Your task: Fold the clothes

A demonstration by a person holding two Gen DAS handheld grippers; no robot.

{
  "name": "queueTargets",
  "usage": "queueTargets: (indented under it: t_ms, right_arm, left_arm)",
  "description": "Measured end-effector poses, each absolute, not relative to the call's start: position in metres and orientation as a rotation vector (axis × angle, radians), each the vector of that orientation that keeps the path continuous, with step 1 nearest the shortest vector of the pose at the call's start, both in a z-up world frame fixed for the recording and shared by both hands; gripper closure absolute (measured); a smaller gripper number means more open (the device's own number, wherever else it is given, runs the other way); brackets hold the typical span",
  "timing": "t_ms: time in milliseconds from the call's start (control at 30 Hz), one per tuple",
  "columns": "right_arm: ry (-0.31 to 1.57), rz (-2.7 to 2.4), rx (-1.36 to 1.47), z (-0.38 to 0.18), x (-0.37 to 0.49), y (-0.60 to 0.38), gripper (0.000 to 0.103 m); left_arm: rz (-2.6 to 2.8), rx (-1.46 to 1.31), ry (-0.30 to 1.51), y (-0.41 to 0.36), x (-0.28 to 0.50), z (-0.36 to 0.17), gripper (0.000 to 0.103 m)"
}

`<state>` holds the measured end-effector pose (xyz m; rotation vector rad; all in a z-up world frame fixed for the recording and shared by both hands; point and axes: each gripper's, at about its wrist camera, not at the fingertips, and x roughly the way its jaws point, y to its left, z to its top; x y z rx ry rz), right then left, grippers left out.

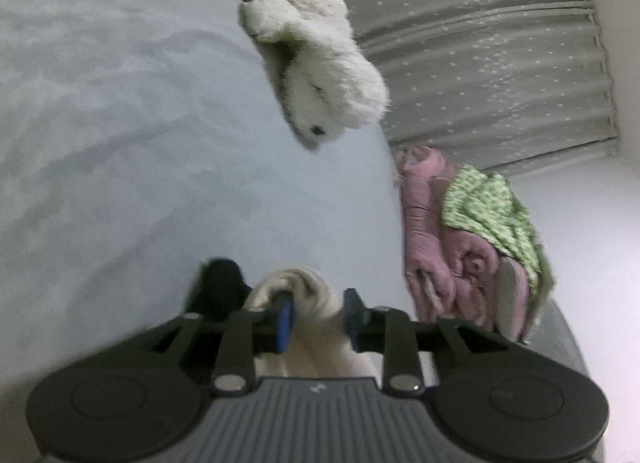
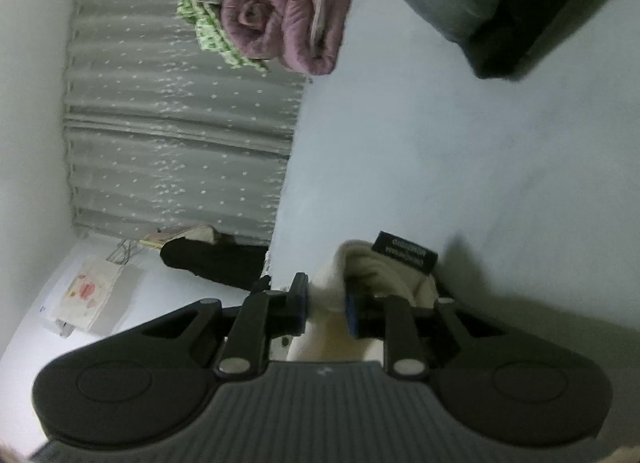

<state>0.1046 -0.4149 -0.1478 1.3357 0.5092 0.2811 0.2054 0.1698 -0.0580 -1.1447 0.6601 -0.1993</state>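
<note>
My left gripper [image 1: 318,317] is shut on a bunched edge of a cream garment [image 1: 316,295], held over the pale bed sheet [image 1: 140,143]. My right gripper [image 2: 326,305] is shut on another part of the cream garment [image 2: 384,275], near its black neck label [image 2: 404,253]. The rest of the garment hangs below both grippers and is mostly hidden by their bodies.
A white plush toy [image 1: 316,59] lies on the bed ahead of the left gripper. A stack of folded pink and green clothes [image 1: 468,247] sits at the bed edge, also in the right wrist view [image 2: 272,11]. A grey starred curtain [image 2: 180,143] hangs behind.
</note>
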Motion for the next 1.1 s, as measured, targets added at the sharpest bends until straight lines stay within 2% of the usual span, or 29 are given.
queueTargets:
  t_ms: [67, 133, 167, 233, 433, 600, 667, 733, 767, 800, 833, 867, 900, 933, 1000, 1100]
  right_arm:
    - [0.494, 0.28, 1.333, -0.147, 0.103, -0.418, 0.062]
    - [0.452, 0.269, 1.303, -0.141, 0.097, -0.423, 0.052]
    - [0.435, 0.261, 1.282, -0.137, 0.094, -0.425, 0.048]
    - [0.412, 0.246, 1.223, -0.128, 0.088, -0.426, 0.048]
    - [0.418, 0.235, 0.857, -0.099, 0.076, -0.381, 0.048]
    - [0.449, 0.229, 0.516, -0.104, 0.07, -0.324, 0.048]
    - [0.481, 0.202, 0.415, -0.117, 0.064, -0.316, 0.052]
    - [0.522, 0.173, 0.391, -0.135, 0.057, -0.321, 0.07]
    - [0.525, 0.17, 0.41, -0.14, 0.054, -0.328, 0.079]
    - [0.523, 0.172, 0.454, -0.14, 0.051, -0.337, 0.079]
    - [0.526, 0.173, 0.501, -0.139, 0.048, -0.346, 0.078]
    - [0.524, 0.173, 0.538, -0.136, 0.045, -0.352, 0.071]
    - [0.52, 0.172, 0.566, -0.131, 0.04, -0.358, 0.065]
    - [0.516, 0.171, 0.593, -0.127, 0.038, -0.362, 0.061]
    - [0.523, 0.152, 0.636, -0.12, 0.033, -0.37, 0.045]
    - [0.559, 0.105, 0.673, -0.114, 0.023, -0.376, 0.042]
  left_arm:
    - [-0.195, -1.13, 0.659, 0.173, 0.209, -0.059, 0.066]
    - [-0.175, -1.084, 0.629, 0.174, 0.206, -0.052, 0.054]
    - [-0.166, -1.061, 0.614, 0.174, 0.204, -0.048, 0.052]
    - [-0.152, -1.005, 0.582, 0.174, 0.201, -0.038, 0.048]
    - [-0.179, -0.777, 0.531, 0.148, 0.192, -0.016, 0.048]
    - [-0.207, -0.554, 0.541, 0.12, 0.181, -0.023, 0.048]
    - [-0.185, -0.462, 0.55, 0.118, 0.174, -0.033, 0.05]
    - [-0.158, -0.405, 0.554, 0.123, 0.168, -0.043, 0.078]
    - [-0.149, -0.39, 0.552, 0.128, 0.165, -0.045, 0.081]
    - [-0.147, -0.427, 0.564, 0.136, 0.163, -0.043, 0.081]
    - [-0.145, -0.464, 0.576, 0.144, 0.161, -0.04, 0.074]
    - [-0.112, -0.501, 0.604, 0.15, 0.16, -0.037, 0.06]
    - [-0.079, -0.538, 0.632, 0.157, 0.158, -0.033, 0.035]
    - [-0.088, -0.583, 0.63, 0.164, 0.153, -0.032, 0.033]
    - [-0.103, -0.661, 0.636, 0.175, 0.145, -0.029, 0.032]
    - [-0.087, -0.749, 0.694, 0.186, 0.135, -0.027, 0.029]
